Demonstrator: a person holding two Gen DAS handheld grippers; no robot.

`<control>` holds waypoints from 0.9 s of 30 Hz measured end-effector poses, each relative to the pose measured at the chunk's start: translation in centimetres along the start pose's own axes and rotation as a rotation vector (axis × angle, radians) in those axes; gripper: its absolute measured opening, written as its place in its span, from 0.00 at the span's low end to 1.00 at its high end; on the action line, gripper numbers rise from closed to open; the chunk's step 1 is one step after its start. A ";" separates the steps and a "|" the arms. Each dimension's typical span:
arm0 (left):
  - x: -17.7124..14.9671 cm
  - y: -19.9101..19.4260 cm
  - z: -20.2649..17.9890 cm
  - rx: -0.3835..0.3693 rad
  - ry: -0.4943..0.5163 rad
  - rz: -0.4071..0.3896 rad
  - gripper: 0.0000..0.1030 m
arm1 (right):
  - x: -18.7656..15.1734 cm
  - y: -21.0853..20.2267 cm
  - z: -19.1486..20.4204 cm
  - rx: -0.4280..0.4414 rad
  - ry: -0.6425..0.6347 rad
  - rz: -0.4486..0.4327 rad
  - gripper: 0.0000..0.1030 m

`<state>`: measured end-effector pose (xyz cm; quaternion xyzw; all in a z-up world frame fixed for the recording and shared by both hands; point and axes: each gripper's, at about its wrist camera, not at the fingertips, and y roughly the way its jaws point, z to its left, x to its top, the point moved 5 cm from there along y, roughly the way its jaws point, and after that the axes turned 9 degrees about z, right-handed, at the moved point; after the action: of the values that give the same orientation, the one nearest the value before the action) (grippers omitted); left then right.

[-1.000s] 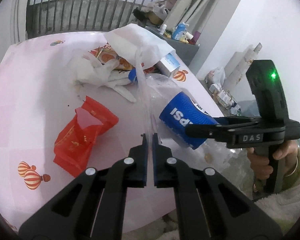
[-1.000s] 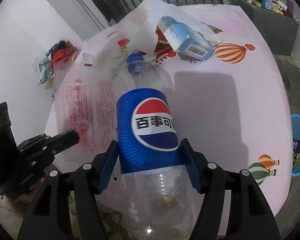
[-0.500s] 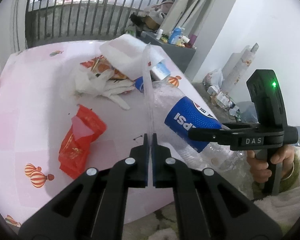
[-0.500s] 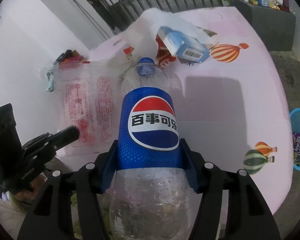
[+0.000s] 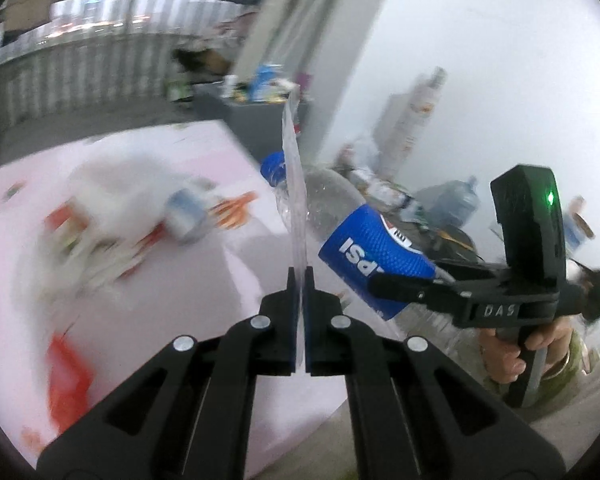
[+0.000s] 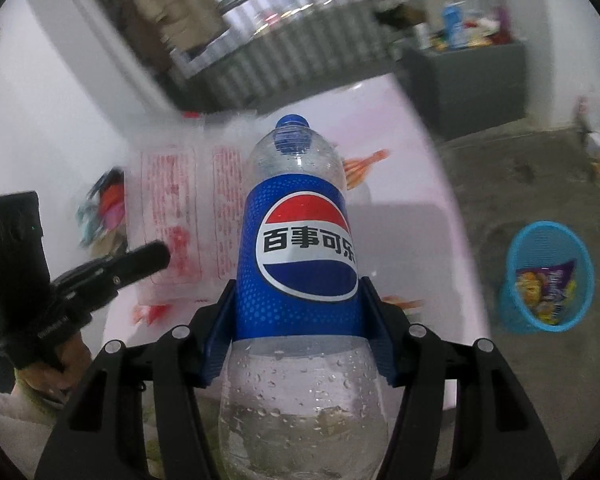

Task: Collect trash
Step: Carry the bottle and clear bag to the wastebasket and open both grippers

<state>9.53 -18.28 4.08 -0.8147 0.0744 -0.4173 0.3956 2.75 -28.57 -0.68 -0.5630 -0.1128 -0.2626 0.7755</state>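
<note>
Pink surface (image 5: pixel 148 320) with blurred litter, blue basket (image 6: pixel 546 276) on the floor. Right hand-held gripper (image 6: pixel 300 336) clamps the soda bottle (image 6: pixel 300 248) by its label, lifted above the surface. Left hand-held gripper (image 5: pixel 299 280) pinches a clear plastic bag (image 5: pixel 294 184), jaws closed on it.

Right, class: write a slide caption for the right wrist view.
Right tongs grip a Pepsi bottle above the pink table, blue basket beyond.

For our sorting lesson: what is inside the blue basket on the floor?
The basket holds colourful wrappers, purple and yellow, piled against its far wall. Anything beneath them is covered, and blur hides what is printed on them.
</note>
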 end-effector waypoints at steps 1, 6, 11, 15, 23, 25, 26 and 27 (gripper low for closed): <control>1.0 1.0 -0.7 -0.021 0.019 0.009 0.00 | 0.1 -0.6 -0.9 -0.017 0.017 -0.014 0.56; 6.1 8.9 -4.9 -0.149 0.097 0.127 0.00 | 0.6 -4.0 -8.9 -0.124 0.178 -0.088 0.56; 9.2 18.8 -7.9 -0.204 0.119 0.310 0.00 | 0.0 -4.1 -18.5 -0.176 0.397 -0.093 0.56; 10.7 27.4 -9.7 -0.208 0.129 0.462 0.00 | -0.5 -1.6 -25.2 -0.182 0.542 -0.053 0.56; 10.3 41.3 -12.4 -0.093 0.239 0.641 0.00 | -1.6 5.6 -36.8 -0.204 0.772 0.038 0.57; 10.5 43.9 -12.6 -0.079 0.238 0.663 0.01 | -1.7 7.1 -39.3 -0.231 0.813 0.043 0.58; 10.5 44.9 -12.5 -0.069 0.237 0.663 0.01 | -1.8 8.0 -40.9 -0.255 0.839 0.043 0.58; 10.7 46.0 -12.6 -0.055 0.232 0.659 0.07 | -1.8 8.5 -41.7 -0.269 0.849 0.041 0.58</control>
<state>16.71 -61.52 -17.53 -0.7044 0.3894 -0.3549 0.4758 0.73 -65.04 -22.70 -0.5032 0.2620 -0.4676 0.6778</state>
